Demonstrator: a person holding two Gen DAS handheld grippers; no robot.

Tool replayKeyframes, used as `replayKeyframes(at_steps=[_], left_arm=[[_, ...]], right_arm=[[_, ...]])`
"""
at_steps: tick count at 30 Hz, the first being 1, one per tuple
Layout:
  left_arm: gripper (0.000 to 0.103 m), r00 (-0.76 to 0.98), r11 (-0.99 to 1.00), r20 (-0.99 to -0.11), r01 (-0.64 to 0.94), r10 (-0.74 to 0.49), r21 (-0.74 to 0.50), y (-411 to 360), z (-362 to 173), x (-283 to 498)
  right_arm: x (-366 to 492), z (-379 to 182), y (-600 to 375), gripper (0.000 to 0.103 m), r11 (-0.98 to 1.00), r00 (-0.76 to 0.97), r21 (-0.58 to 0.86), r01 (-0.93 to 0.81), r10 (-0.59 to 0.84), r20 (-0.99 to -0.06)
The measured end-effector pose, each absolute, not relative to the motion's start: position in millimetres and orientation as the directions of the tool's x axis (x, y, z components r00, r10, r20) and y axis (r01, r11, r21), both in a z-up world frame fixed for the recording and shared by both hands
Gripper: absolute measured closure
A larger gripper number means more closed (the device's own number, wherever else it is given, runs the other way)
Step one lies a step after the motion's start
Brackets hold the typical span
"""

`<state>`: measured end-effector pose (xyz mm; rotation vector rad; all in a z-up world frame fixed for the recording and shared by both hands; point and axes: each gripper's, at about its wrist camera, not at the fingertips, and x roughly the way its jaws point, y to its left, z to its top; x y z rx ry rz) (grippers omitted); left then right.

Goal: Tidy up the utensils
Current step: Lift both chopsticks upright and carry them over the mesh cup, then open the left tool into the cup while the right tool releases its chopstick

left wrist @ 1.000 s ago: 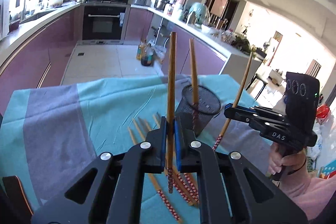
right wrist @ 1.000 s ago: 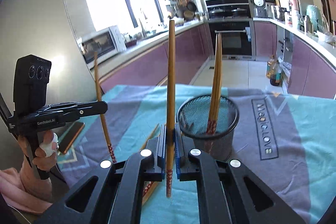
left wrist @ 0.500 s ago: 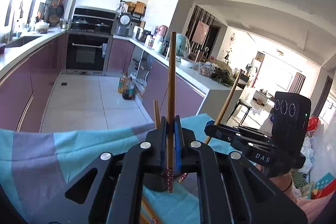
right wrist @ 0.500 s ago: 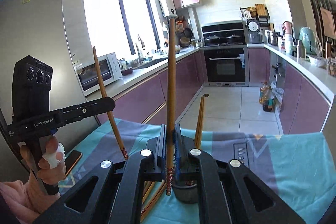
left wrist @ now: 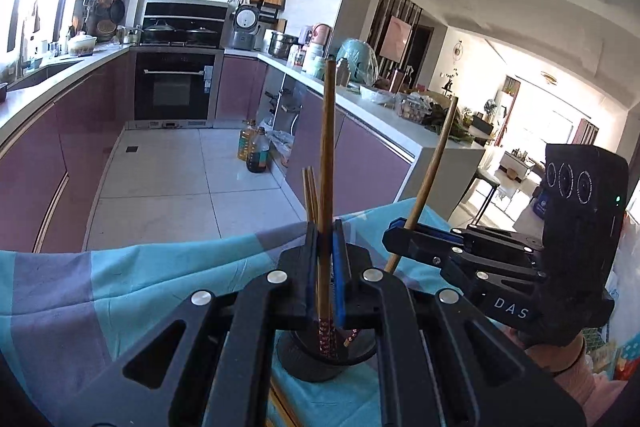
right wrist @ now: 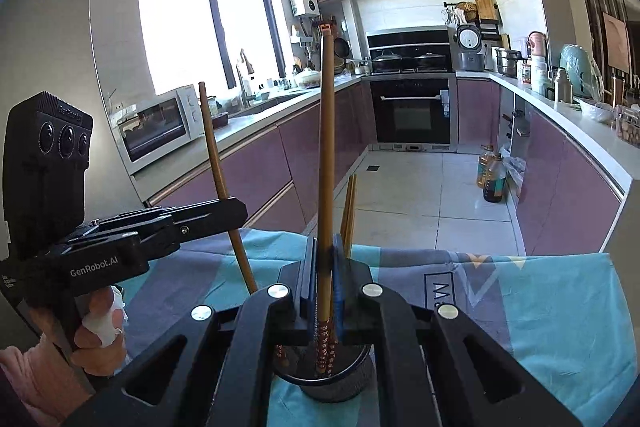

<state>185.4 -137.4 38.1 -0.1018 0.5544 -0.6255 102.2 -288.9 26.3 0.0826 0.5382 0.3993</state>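
Left claw: clenched on a long brown wooden chopstick with a red patterned tip, held nearly upright between the blue pads.
Left chopstick tip: hangs just above the mouth of the black wire-mesh holder cup; whether it touches the cup cannot be told.
Right claw: clenched on a second brown wooden chopstick of the same kind, also nearly upright, its patterned end low over the same cup.
Cross view: from the left wrist the right claw shows at the right, its chopstick leaning; from the right wrist the left claw shows at the left, gripped by a hand.
Holder cup: stands on the bench, on a teal and grey cloth, mostly hidden behind the claws.
Already in cup: two brown chopsticks stand together, tops rising beyond the claw.
Loose chopstick: a wooden shaft lies on the cloth, just beside the cup's base.
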Motion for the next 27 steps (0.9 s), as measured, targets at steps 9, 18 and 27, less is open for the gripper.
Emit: replayKeyframes(at_steps=[9,18,27], left_arm=[[0.096,0.607,0.807,-0.547,0.530,-0.576,-0.261,-143.6,1.2,205.8],[0.096,0.581,0.815,-0.597,0.527,-0.553,-0.242,-150.1,-13.7,219.2],[0.095,0.572,0.821,-0.615,0.516,-0.543,-0.245,-157.9,-19.2,229.7]], right_arm=[[115.4,2.1,-278.7,0.097,0.922,0.708,0.174,-0.347,0.379,-0.595],[130.1,-16.4,-276.1,0.096,0.919,0.653,0.209,-0.333,0.385,-0.652],[138.0,-17.2,-276.9,0.095,0.922,0.654,0.227,-0.315,0.384,-0.651]])
